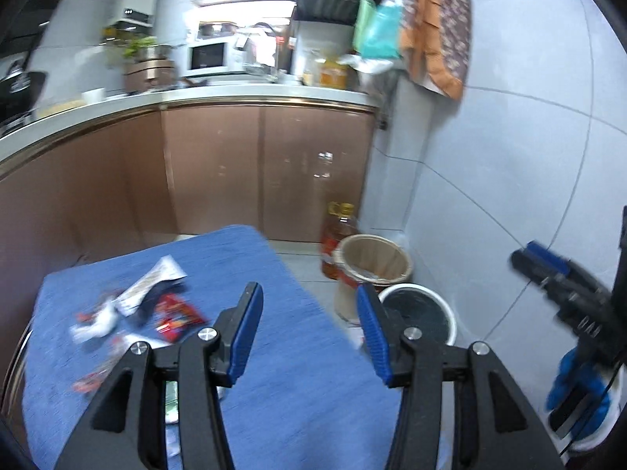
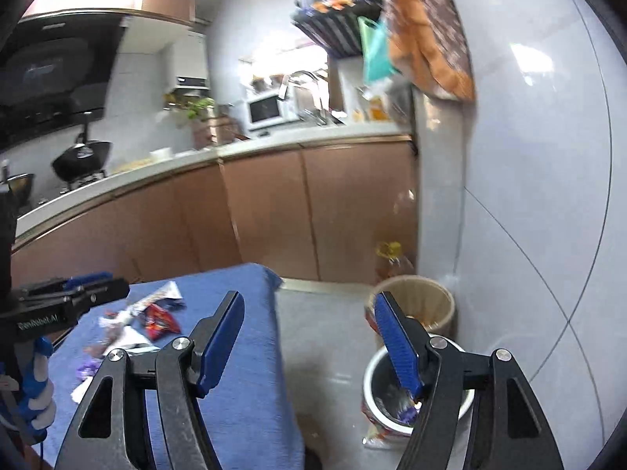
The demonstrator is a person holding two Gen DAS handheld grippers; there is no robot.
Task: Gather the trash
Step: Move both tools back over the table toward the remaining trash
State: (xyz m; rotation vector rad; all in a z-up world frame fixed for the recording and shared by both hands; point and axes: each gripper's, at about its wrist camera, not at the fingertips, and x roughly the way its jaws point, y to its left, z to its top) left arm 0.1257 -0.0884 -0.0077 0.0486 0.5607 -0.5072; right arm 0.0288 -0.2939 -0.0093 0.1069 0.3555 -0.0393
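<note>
The left gripper (image 1: 309,297) and right gripper (image 2: 307,305) were both found spread apart, with nothing held. Wrappers, among them a red packet (image 1: 176,315), were scattered on the blue-covered table (image 1: 282,391). A white-rimmed bin (image 2: 372,372) containing litter was observed on the floor beside the table.

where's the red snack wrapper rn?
The red snack wrapper lies on the blue cloth, left of centre in both wrist views, beside the white wrapper and ahead of the left gripper.
</note>
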